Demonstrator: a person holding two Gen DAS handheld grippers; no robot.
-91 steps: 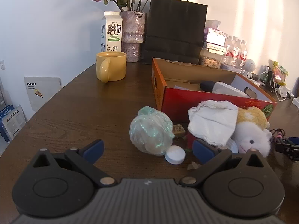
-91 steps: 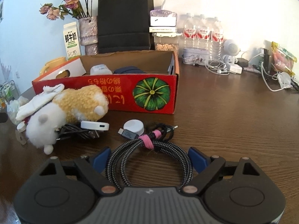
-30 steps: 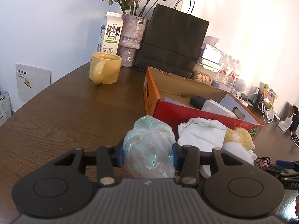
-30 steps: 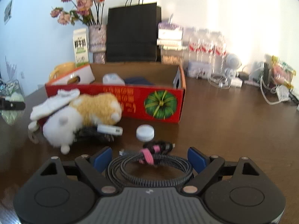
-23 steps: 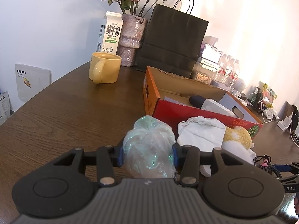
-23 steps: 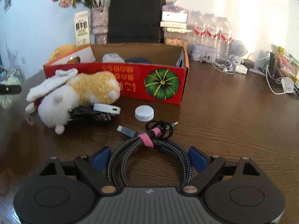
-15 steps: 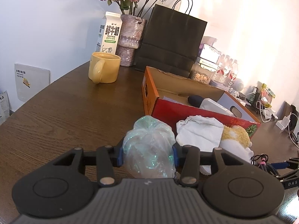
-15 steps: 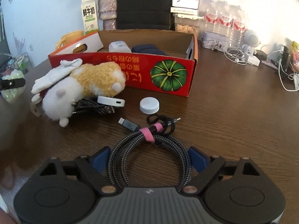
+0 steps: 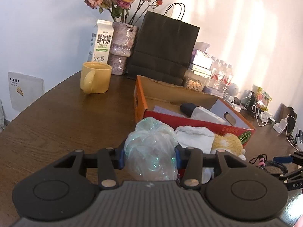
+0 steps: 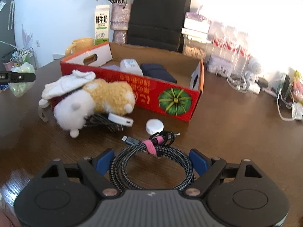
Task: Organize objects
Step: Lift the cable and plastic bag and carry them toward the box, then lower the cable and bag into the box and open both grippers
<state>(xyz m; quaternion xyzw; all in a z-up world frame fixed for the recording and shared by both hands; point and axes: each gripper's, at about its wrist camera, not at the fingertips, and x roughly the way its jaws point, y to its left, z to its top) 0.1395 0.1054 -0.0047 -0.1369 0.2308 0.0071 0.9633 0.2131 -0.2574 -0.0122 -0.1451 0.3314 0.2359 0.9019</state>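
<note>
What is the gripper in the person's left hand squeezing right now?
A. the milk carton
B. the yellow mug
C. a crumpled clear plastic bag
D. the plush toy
C: in the left wrist view the left gripper has both blue pads pressed against the crumpled clear plastic bag, while the mug, toy and carton sit apart on the table.

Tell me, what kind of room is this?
Probably a home dining or living room. A brown wooden table holds a vase of roses, a milk carton, a yellow mug and a plush toy.
</note>
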